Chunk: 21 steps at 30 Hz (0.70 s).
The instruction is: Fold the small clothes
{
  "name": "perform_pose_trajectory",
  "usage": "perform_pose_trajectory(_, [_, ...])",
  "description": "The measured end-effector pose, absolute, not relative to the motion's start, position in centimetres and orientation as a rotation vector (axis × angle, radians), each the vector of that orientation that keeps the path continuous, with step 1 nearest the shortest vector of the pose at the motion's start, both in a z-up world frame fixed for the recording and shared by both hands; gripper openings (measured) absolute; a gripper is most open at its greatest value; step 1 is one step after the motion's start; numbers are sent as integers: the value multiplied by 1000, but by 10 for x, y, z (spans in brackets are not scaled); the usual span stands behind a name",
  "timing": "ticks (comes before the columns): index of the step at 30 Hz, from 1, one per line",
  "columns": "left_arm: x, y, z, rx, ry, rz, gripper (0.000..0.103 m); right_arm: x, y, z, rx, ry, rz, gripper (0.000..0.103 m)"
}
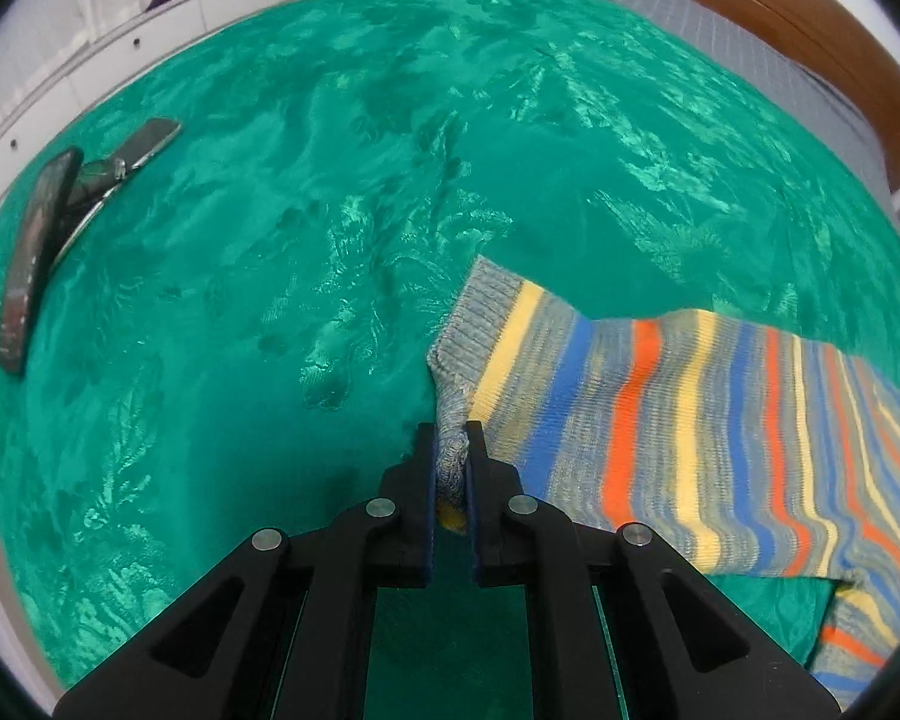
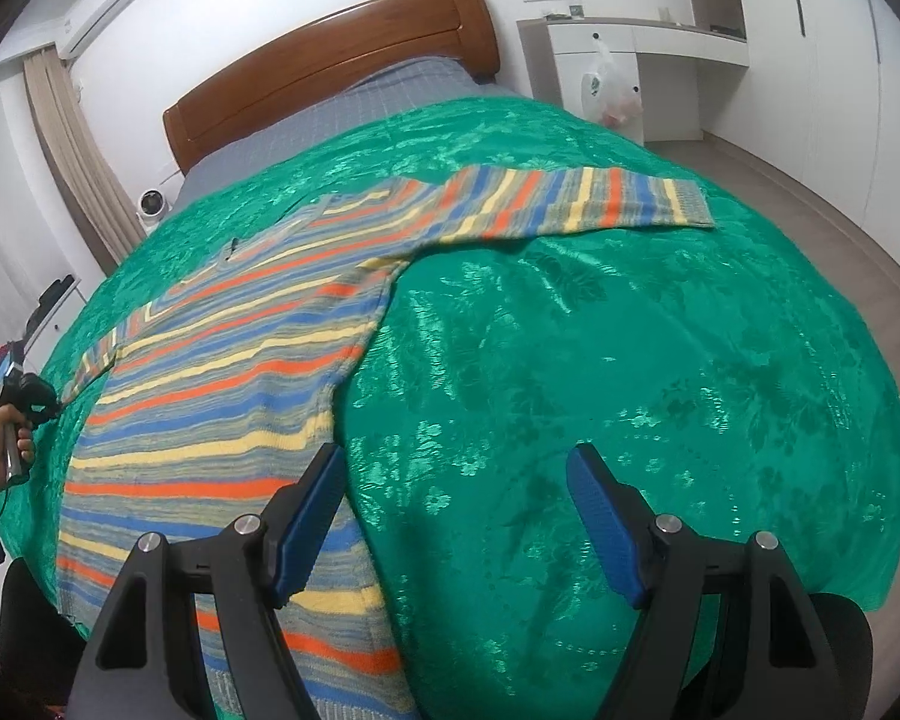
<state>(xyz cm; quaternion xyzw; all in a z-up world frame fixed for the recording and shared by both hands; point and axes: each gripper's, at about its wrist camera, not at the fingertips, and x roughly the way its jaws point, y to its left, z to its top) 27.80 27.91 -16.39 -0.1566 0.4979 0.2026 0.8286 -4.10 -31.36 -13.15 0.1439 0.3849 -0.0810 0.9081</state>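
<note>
Left tongs (image 1: 451, 441) pinch the striped sweater's cuff (image 1: 453, 414) over the green bedspread (image 1: 330, 180).

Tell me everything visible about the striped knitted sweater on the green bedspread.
The striped knitted sweater has blue, orange, yellow and grey bands with ribbed grey cuffs. It lies flat on the green bedspread, one sleeve stretched sideways. The left gripper pinches the other sleeve's cuff; the open right gripper hovers above its hem.

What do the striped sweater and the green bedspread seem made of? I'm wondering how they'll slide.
Striped sweater: looks like soft knitted yarn, matte, with ribbed cuffs; fibre unclear. Green bedspread: looks like a satin-like woven fabric, with a glossy sheen and raised floral pattern.
</note>
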Motion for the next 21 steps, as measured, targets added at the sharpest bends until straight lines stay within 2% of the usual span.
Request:
perform_pose_trajectory(3, [276,274,-162,-312,1055,375,9,-42,-317,-130,310,795,-171,75])
perform_pose_trajectory(7, [249,270,-142,-331,1042,282,35,-43,-316,-123,298,817,-136,75])
perform_pose_trajectory(10, [205,251,-123,-302,1037,140,42,-46,-316,-116,304,884,-49,75])
perform_pose_trajectory(14, [128,194,-122,-245,1135,-165,65,-52,-304,-121,313,1046,119,75])
perform_pose_trajectory(17, [81,146,-138,-171,1207,-301,66,-54,-291,-139,295,1183,194,75])
perform_pose_trajectory(21, [57,109,-157,-91,1260,-350,66,-50,-283,-163,297,1296,226,75])
